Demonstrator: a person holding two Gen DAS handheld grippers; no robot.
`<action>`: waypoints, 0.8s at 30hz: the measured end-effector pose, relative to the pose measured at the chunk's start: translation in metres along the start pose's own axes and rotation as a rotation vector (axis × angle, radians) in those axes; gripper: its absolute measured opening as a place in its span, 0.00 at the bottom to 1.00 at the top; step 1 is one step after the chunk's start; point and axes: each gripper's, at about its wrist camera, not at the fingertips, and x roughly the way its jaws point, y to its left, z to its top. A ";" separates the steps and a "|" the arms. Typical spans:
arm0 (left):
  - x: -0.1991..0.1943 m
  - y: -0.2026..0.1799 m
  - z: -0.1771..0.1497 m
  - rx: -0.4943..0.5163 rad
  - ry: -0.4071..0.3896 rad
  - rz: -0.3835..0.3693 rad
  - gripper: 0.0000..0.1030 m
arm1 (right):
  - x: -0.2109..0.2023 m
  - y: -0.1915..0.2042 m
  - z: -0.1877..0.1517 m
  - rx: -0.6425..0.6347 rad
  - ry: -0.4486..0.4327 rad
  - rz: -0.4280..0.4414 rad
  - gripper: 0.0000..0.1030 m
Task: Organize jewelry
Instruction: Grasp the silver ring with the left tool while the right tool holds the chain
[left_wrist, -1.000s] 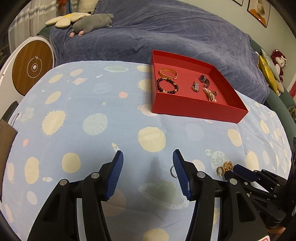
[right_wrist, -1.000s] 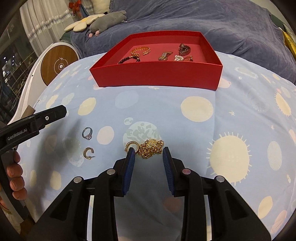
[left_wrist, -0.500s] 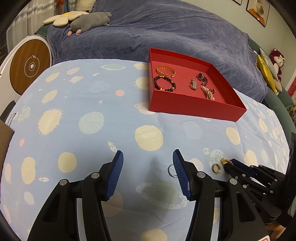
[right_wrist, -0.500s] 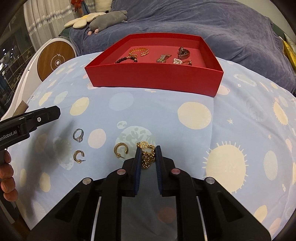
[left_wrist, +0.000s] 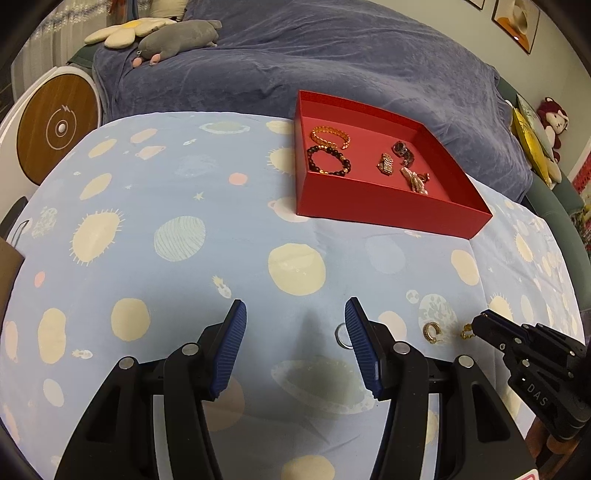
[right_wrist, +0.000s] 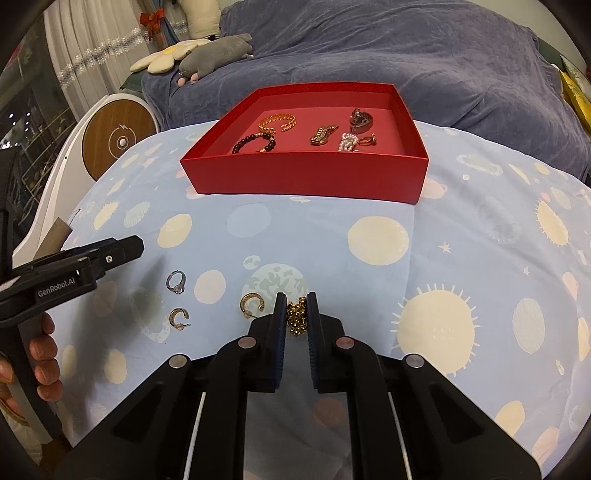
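Seen from the right wrist camera, the black left gripper (right_wrist: 122, 251) enters from the left edge side-on, so its opening cannot be judged there; the left wrist view shows its blue-padded jaws (left_wrist: 293, 332) spread wide apart over the pale blue planet-print cloth (right_wrist: 461, 258), holding nothing. Just right of that tip lies a silver ring with a small stone (right_wrist: 176, 281), and below it a small gold open-hoop earring (right_wrist: 178, 318). In the left wrist view the ring (left_wrist: 342, 334) is half hidden behind the gripper's right finger and the small hoop does not show. Further right sits a larger gold open-hoop earring (right_wrist: 252, 303), just beside the right gripper (right_wrist: 296, 299), whose jaws are pinched on a bunched gold chain bracelet (right_wrist: 296, 318); most of the chain is masked by the pads. Beyond, well apart from these pieces, stands the shallow red cardboard box (right_wrist: 306, 177), holding a gold bangle (right_wrist: 277, 122), a dark beaded bracelet (right_wrist: 255, 143) partly cut off by the near wall, and several smaller pieces too small to make out.
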 end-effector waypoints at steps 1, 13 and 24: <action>0.001 -0.003 -0.001 0.010 0.001 -0.002 0.52 | -0.002 0.000 0.000 0.000 -0.003 0.002 0.10; 0.025 -0.038 -0.017 0.112 0.040 -0.016 0.52 | -0.005 0.002 -0.002 -0.003 0.000 0.011 0.10; 0.030 -0.046 -0.023 0.163 0.017 0.024 0.31 | -0.004 -0.002 -0.002 0.014 0.008 0.013 0.10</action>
